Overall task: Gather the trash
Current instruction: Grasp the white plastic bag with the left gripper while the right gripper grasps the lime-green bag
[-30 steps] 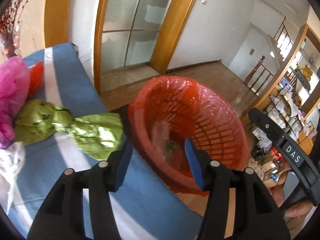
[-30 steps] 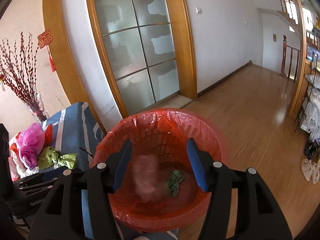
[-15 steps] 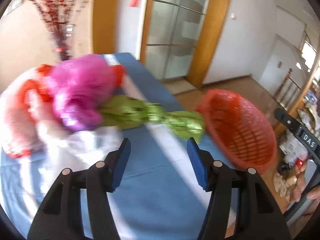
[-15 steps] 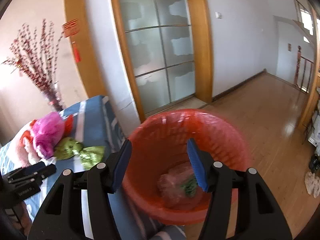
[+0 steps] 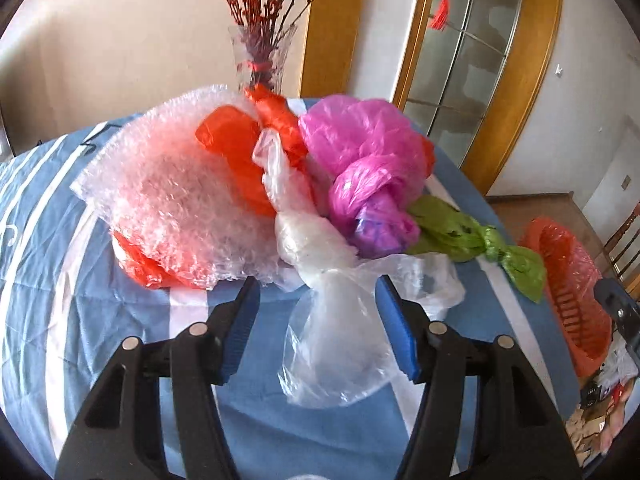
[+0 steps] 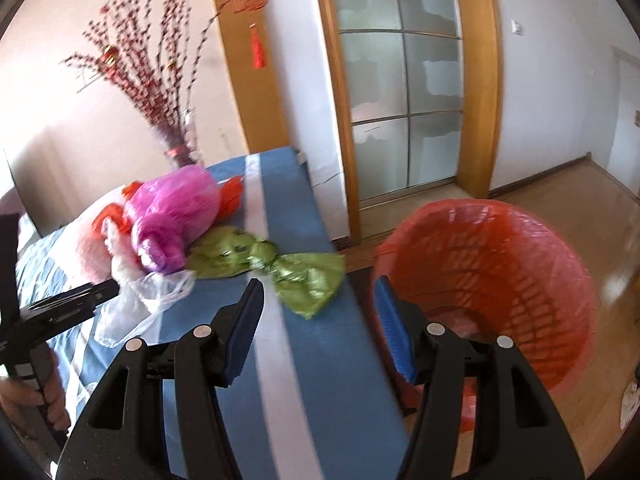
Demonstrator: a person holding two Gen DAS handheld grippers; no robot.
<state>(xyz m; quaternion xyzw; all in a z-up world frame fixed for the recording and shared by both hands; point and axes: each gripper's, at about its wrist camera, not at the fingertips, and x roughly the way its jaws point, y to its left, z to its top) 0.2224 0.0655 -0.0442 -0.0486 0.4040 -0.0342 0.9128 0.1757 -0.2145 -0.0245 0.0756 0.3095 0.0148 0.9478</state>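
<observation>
A pile of plastic trash lies on the blue striped table [image 5: 60,320]: bubble wrap [image 5: 172,200], orange bags [image 5: 240,148], a pink bag [image 5: 368,168], a knotted green bag [image 5: 472,236] and a clear bag [image 5: 336,312]. My left gripper [image 5: 318,312] is open, its jaws on either side of the clear bag, apart from it. My right gripper [image 6: 320,312] is open and empty over the table edge, just short of the green bag [image 6: 280,268]. The red lined trash basket [image 6: 492,280] stands beside the table, also in the left wrist view [image 5: 568,280].
A glass vase of red branches [image 5: 260,52] stands at the table's back edge behind the pile. A glass door in a wooden frame [image 6: 404,92] is behind the basket. Wooden floor [image 6: 580,200] stretches to the right.
My left gripper has swung from the basket to the trash pile and now straddles the clear bag. My right gripper has moved left from over the basket toward the green bag.
</observation>
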